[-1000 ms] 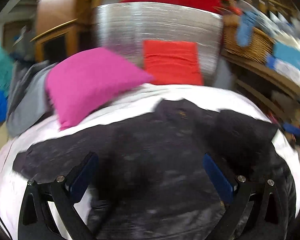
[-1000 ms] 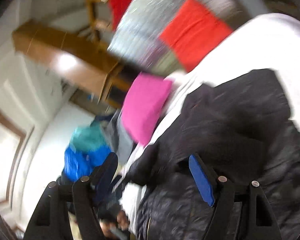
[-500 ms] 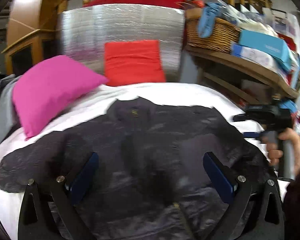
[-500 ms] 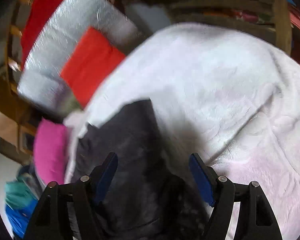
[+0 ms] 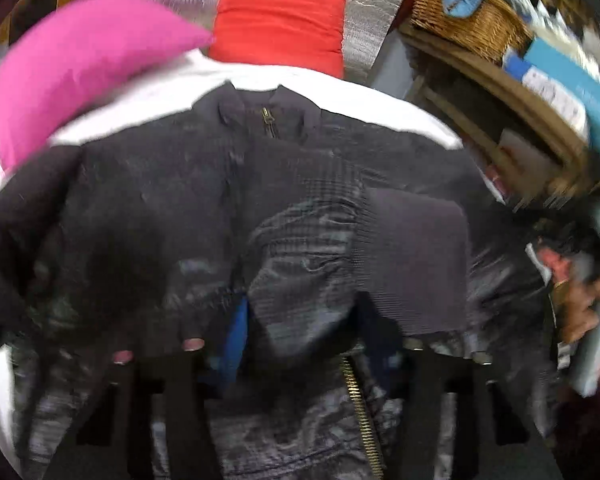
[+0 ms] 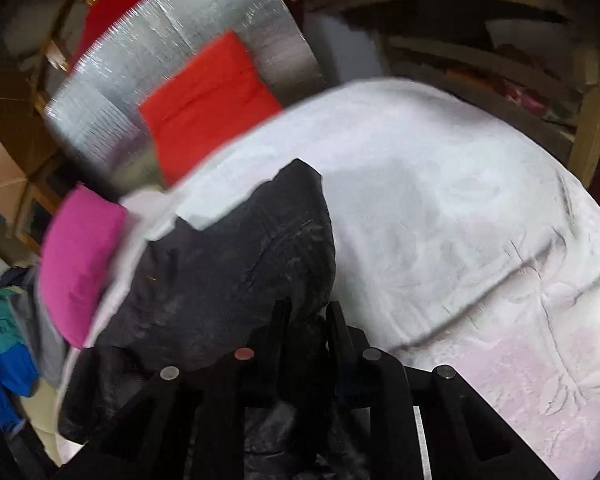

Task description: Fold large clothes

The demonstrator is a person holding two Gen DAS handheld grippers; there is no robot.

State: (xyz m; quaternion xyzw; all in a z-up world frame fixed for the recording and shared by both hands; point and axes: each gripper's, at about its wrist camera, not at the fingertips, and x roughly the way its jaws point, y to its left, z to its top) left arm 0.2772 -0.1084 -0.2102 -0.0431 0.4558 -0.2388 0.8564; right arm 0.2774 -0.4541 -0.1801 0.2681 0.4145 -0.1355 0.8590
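A black zip-up jacket [image 5: 160, 200] lies spread on a white bedspread [image 5: 172, 80], collar at the far side. One sleeve is folded across its front, with the ribbed cuff [image 5: 416, 256] on top. My left gripper [image 5: 308, 332] is low over that sleeve. Its jaws are closing, and bunched sleeve fabric fills the gap between them. In the right wrist view the jacket's shoulder edge [image 6: 240, 260] lies against the bedspread [image 6: 460, 220]. My right gripper [image 6: 306, 320] is closing too, its fingers nearly together with dark jacket fabric pinched between them.
A pink pillow [image 5: 80, 60] and a red cushion [image 5: 280, 28] lean on a silver foil panel [image 5: 372, 0] at the head of the bed. A wooden shelf with a wicker basket [image 5: 472, 28] and boxes runs along the right. A person's hand [image 5: 580, 304] shows at the right edge.
Both grippers came down onto the jacket and their jaws narrowed from wide apart. The left now has the sleeve between its fingers. The right tipped downward and closed on the jacket's edge.
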